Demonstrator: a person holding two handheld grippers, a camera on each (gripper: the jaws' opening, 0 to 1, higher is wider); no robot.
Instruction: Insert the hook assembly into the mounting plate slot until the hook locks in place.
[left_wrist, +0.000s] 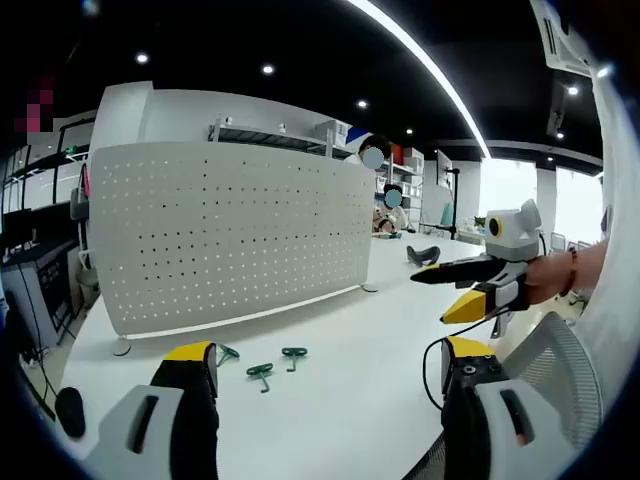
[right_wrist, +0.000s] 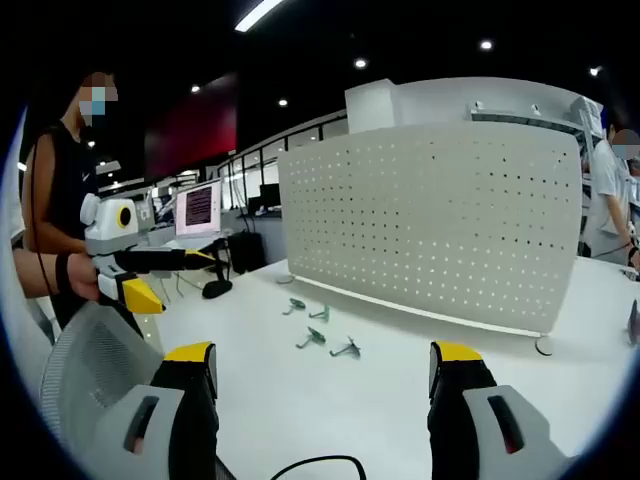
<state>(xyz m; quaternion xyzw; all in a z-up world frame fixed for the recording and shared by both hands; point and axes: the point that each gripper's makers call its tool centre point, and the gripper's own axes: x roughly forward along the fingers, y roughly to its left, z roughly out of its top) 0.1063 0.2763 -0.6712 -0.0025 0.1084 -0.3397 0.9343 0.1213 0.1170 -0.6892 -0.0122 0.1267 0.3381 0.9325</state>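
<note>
The white perforated mounting plate (left_wrist: 230, 235) (right_wrist: 440, 220) stands upright on the white table. Green hooks lie loose on the table in front of it: three in the left gripper view (left_wrist: 261, 374), several in the right gripper view (right_wrist: 311, 339). My left gripper (left_wrist: 330, 350) is open, its yellow-tipped jaws wide apart above the table's near edge, short of the hooks. My right gripper (right_wrist: 323, 355) is also open, with nothing between its jaws. Each gripper appears in the other's view, held in a hand off the table's edge: the right gripper (left_wrist: 430, 298) and the left gripper (right_wrist: 190, 285).
A grey mesh chair back (left_wrist: 560, 370) (right_wrist: 90, 370) sits close by the table edge under the hands. A cable (left_wrist: 430, 365) hangs near it. A monitor (right_wrist: 198, 205) stands on a desk behind. People stand beyond the plate (left_wrist: 372, 155).
</note>
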